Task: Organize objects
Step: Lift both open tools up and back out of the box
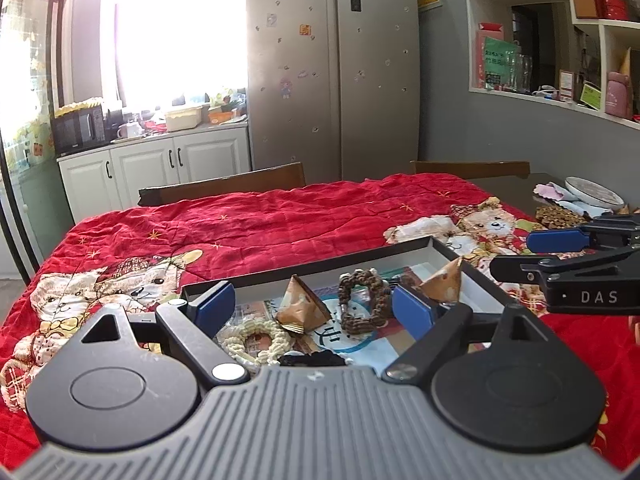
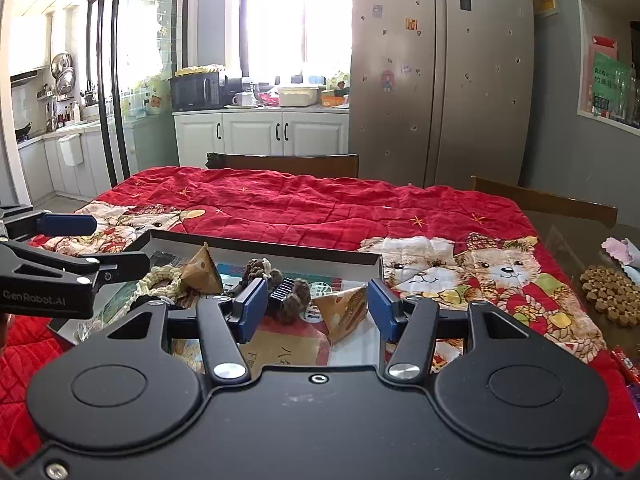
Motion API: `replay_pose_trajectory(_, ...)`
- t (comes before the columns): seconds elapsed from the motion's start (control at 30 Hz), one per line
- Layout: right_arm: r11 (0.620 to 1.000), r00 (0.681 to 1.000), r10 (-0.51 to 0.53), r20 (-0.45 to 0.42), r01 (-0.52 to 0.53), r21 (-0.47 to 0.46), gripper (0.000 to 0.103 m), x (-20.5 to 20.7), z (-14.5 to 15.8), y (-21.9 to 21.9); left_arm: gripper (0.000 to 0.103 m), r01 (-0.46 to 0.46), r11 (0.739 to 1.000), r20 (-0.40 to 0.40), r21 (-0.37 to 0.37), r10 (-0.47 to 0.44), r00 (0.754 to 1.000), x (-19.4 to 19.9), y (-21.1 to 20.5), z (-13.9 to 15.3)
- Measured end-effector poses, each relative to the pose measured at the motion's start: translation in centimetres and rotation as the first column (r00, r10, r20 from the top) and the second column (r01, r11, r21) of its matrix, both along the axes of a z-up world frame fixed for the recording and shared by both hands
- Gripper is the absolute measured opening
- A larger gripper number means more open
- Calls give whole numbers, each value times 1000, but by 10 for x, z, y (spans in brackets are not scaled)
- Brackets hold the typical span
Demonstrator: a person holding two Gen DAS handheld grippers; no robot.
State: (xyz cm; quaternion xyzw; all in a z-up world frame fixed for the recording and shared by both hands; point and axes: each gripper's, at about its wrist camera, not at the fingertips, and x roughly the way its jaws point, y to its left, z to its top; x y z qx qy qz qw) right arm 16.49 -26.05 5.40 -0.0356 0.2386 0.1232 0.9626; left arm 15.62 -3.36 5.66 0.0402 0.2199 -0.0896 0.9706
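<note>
Fingers of the left gripper (image 1: 314, 306) stand wide apart and empty above the tray (image 1: 304, 266) of woven rings and paper pyramids on the red-quilted table, while the right wrist view shows the right gripper (image 2: 316, 306) half-spread, gripping nothing, over that tray's near corner.

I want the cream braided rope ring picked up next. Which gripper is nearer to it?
Left. The left gripper hangs open right over the cream braided rope ring in the tray; the right gripper, also open, sits toward the tray's other end.
</note>
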Motion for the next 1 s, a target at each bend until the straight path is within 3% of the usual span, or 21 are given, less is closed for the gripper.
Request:
replay_pose_trajectory(0.6,1000,1000,-8,13,9,-29,56,-43,5,-23,93,106,994,21,40,-107,994,-42,-22,4)
replay_pose_trajectory(1.0,999,1000,-8,-27,7,-36,56,-64,-12,-36,94,169,984,-8,56,-169,986,-61,-31,-8)
